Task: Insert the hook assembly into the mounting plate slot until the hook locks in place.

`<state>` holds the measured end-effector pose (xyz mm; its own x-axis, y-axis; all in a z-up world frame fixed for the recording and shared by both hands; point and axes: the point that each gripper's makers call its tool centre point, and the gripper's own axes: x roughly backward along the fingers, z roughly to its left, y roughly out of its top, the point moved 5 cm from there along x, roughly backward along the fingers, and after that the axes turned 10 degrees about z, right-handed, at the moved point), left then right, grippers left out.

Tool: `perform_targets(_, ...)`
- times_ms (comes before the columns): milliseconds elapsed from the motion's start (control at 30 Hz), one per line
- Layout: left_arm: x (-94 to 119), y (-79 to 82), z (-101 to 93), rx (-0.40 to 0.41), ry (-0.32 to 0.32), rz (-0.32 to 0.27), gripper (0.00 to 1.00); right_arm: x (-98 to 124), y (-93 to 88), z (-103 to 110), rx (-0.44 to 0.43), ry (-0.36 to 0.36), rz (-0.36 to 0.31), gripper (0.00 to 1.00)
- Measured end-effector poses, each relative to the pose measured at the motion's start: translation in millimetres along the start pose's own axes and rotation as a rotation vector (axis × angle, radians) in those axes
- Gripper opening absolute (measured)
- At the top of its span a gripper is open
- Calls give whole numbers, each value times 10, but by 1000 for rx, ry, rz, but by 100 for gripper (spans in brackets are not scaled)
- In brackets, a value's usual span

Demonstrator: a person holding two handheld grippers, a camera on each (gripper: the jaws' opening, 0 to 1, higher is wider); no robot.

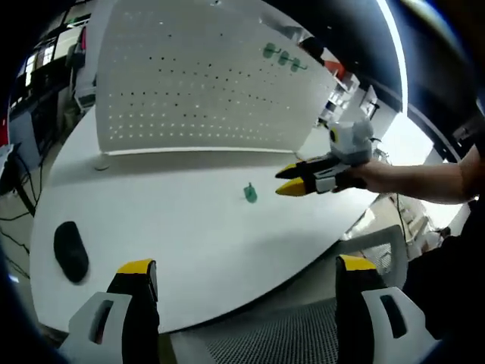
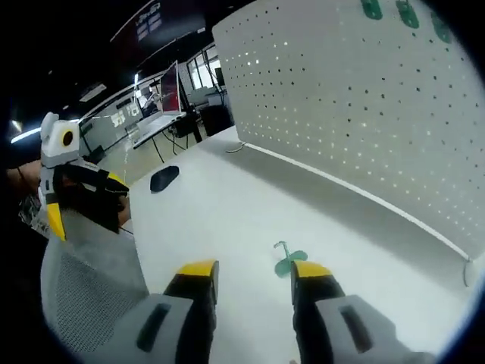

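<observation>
A small green hook point(image 1: 250, 193) lies on the white table point(image 1: 174, 220), out in front of the upright white pegboard point(image 1: 204, 76). Three more green hooks point(image 1: 284, 57) hang high on the board. My right gripper point(image 1: 291, 180) comes in from the right, held by a hand, tips just right of the hook. In the right gripper view its jaws point(image 2: 254, 271) stand open, and the hook point(image 2: 286, 264) lies just beyond the right fingertip point(image 2: 311, 271), partly hidden by it. My left gripper point(image 1: 246, 265) is wide open over the table's near edge, holding nothing; it also appears at the left point(image 2: 83, 201).
A black mouse point(image 1: 70, 250) point(image 2: 164, 178) lies on the table away from the hook. A grey mesh chair point(image 1: 288, 334) point(image 2: 83, 296) stands at the table's near edge. Desks with monitors point(image 2: 170, 87) fill the room behind.
</observation>
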<state>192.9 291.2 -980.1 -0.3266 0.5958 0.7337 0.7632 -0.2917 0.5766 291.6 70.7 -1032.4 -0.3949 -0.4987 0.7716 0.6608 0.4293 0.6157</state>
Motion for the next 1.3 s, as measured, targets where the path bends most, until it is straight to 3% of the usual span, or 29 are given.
perform_targets(233, 0, 21, 5, -3, -3, 1, 99, -243, 65, -195, 23, -24, 48, 26)
perform_targets(667, 12, -36, 68, 13, 3, 15, 98, -488, 108, -339, 81, -9, 130, 22)
perform_targets(1300, -22, 45, 121, 25, 10, 9, 98, -648, 191, -452, 10, 30, 149, 20)
